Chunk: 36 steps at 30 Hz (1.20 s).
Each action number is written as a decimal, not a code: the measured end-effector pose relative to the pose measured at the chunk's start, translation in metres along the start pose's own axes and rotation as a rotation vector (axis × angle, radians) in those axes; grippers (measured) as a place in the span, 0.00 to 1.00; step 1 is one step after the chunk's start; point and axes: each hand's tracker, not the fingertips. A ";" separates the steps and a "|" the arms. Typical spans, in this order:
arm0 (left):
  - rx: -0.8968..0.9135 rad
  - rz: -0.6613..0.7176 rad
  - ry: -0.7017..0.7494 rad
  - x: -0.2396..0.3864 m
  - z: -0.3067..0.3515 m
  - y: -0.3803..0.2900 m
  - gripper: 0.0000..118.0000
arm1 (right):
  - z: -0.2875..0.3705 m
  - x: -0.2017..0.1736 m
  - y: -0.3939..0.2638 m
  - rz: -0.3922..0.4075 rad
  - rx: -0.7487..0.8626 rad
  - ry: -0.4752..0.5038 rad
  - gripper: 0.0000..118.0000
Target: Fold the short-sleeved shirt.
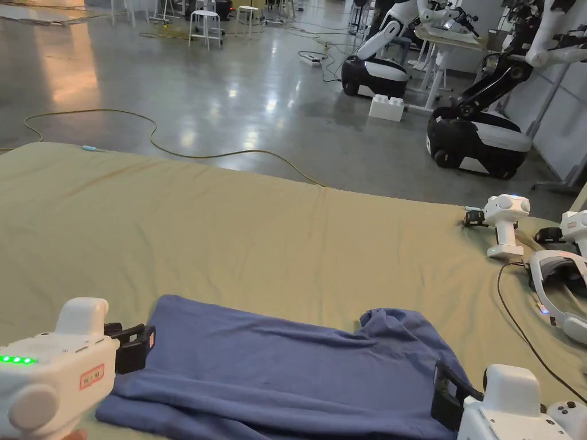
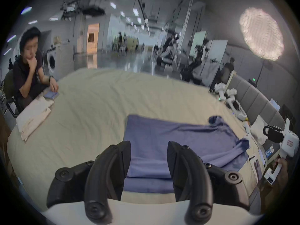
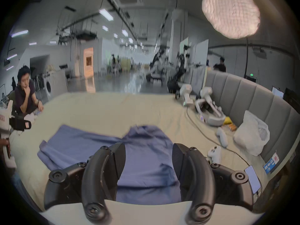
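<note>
Head view: shirt [image 1: 275, 372] partly folded on bed [image 1: 229, 229]; both grippers' fingers [image 2: 125, 157] spread wide, empty. Risk: uneven grabs skew the fold.

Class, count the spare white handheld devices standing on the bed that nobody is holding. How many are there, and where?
2. One device stands upright at the bed's far right edge; the second device stands just right of it, cut off by the head view's edge. More may be hidden beyond.
</note>
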 end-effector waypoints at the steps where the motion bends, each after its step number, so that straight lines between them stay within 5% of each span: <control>1: 0.040 0.001 0.007 -0.001 0.006 -0.003 0.42 | 0.007 -0.008 0.002 -0.010 0.040 -0.007 0.54; 4: 0.159 -0.021 0.032 0.015 0.032 -0.011 0.41 | 0.026 -0.029 0.007 -0.021 0.135 0.004 0.53; 6: 0.212 -0.052 0.048 0.024 0.044 -0.014 0.31 | 0.036 -0.041 0.008 -0.014 0.187 0.005 0.48; 9: 0.258 -0.103 0.067 0.038 0.059 -0.015 0.17 | 0.044 -0.054 0.010 0.001 0.216 -0.009 0.10; 11: 0.270 -0.107 0.052 0.042 0.065 -0.015 0.07 | 0.048 -0.056 0.009 -0.012 0.237 0.001 0.02; 15: 0.301 -0.155 0.059 0.048 0.073 -0.018 0.01 | 0.052 -0.063 0.007 0.005 0.260 0.007 0.00; 21: 0.249 -0.161 0.087 0.032 0.073 -0.023 0.01 | 0.050 -0.060 0.004 0.019 0.240 0.013 0.00; 32: -0.331 0.014 0.075 -0.056 -0.031 -0.023 0.03 | 0.034 -0.048 -0.016 0.041 0.117 0.012 0.00; 33: -0.385 0.023 0.067 -0.059 -0.041 -0.021 0.05 | 0.032 -0.047 -0.018 0.042 0.107 0.009 0.00; 36: -0.497 0.051 0.056 -0.066 -0.070 -0.023 0.34 | 0.029 -0.043 -0.024 0.049 0.080 -0.002 0.00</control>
